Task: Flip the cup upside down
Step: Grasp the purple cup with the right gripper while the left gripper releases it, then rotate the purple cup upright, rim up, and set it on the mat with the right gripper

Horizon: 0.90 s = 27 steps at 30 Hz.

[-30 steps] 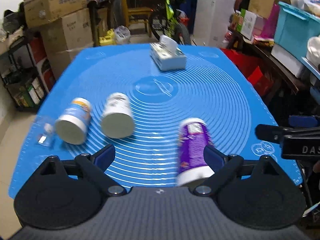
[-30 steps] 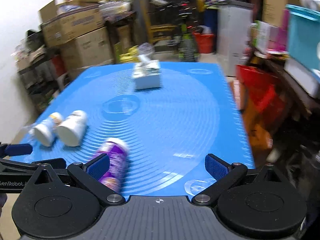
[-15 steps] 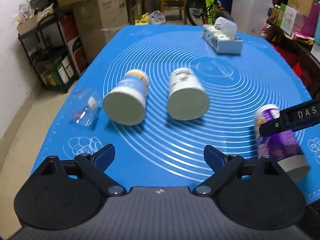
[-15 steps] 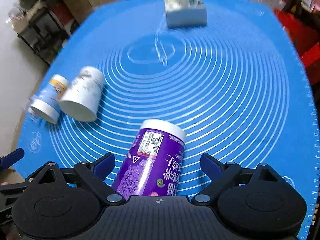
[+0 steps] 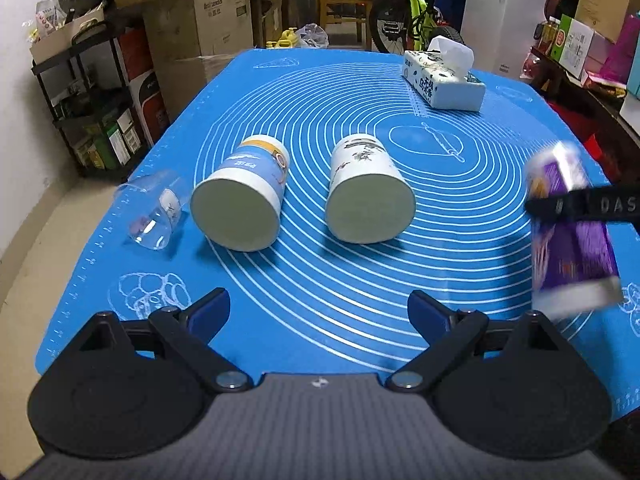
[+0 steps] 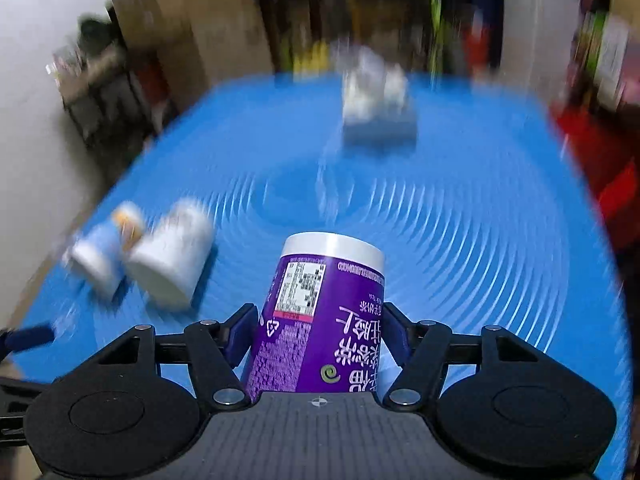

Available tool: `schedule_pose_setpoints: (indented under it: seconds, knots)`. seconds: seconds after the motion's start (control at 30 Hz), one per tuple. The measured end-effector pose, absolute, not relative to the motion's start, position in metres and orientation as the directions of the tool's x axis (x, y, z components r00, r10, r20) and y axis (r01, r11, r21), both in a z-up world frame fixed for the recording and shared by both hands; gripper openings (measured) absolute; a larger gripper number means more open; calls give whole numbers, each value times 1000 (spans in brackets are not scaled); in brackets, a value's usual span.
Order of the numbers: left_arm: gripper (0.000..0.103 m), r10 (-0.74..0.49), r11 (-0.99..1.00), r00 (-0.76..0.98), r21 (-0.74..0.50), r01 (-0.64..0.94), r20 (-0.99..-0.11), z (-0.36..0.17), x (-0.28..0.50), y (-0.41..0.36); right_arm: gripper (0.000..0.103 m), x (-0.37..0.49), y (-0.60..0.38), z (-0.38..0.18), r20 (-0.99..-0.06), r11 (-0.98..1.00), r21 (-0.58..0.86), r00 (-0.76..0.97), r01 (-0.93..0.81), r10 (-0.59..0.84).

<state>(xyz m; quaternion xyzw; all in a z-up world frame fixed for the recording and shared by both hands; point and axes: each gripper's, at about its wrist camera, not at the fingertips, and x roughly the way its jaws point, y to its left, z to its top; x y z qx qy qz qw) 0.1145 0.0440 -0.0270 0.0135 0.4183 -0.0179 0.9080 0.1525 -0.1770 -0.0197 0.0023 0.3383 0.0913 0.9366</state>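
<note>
My right gripper [image 6: 318, 334] is shut on a purple paper cup [image 6: 320, 312] with a white rim band and printed label, held off the blue mat; the view is motion-blurred. In the left wrist view the same purple cup [image 5: 568, 232] hangs at the right, clasped by a right gripper finger [image 5: 584, 204]. My left gripper [image 5: 318, 312] is open and empty above the mat's near edge. A white cup [image 5: 366, 196] and a blue-and-white cup [image 5: 244, 196] lie on their sides ahead of it. A clear plastic cup [image 5: 154, 210] lies at the left edge.
The blue silicone mat [image 5: 360, 280] covers the table. A tissue box [image 5: 442, 80] stands at the far right of it. Cardboard boxes and a shelf [image 5: 100, 112] line the left; a bicycle and cluttered shelves lie beyond.
My right gripper has closed on the purple cup and lifted it off the mat, tilting it. My left gripper drifted slightly closer to the two lying cups and stayed open.
</note>
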Motion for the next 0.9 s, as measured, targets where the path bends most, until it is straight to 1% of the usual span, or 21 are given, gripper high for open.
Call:
schedule_pose_setpoints:
  seconds: [0.07,0.13,0.17,0.27,0.43,0.63,0.73,0.8,0.9]
  knots:
    - [95,-29,999,652,-5,38,-758,-28,115,42,68,139,-174,-25,-488,984,-44,863,-173,130]
    - [95,-34,999,656,-16,33,-754,-28,115,40,68,130,-176,-36,-392,981,-112,914,-161,106]
    - [95,-37,999,657,-22,31,-753,-28,115,38,68,128,-178,-41,-363,979,-128,926,-161,105]
    - [95,-45,999,659,-37,26,-750,-28,114,36,68,120,-179,-58,-312,969,-189,945,-162,97]
    - [95,-47,999,662,-30,38,-748,-32,111,30,67,113,-172,-59,-339,953,-240,936,-184,96]
    - [95,-65,998,663,-50,41,-746,-35,107,26,68,114,-171,-53,-387,963,-199,918,-180,91]
    - [95,-61,998,674,-39,48,-736,-35,104,22,69,108,-177,-51,-410,969,-177,908,-170,84]
    - [95,-56,998,686,-29,51,-725,-34,102,19,75,105,-180,-48,-425,972,-165,901,-167,83]
    - [95,-62,998,704,-30,58,-707,-31,96,16,79,99,-187,-46,-452,977,-136,888,-164,86]
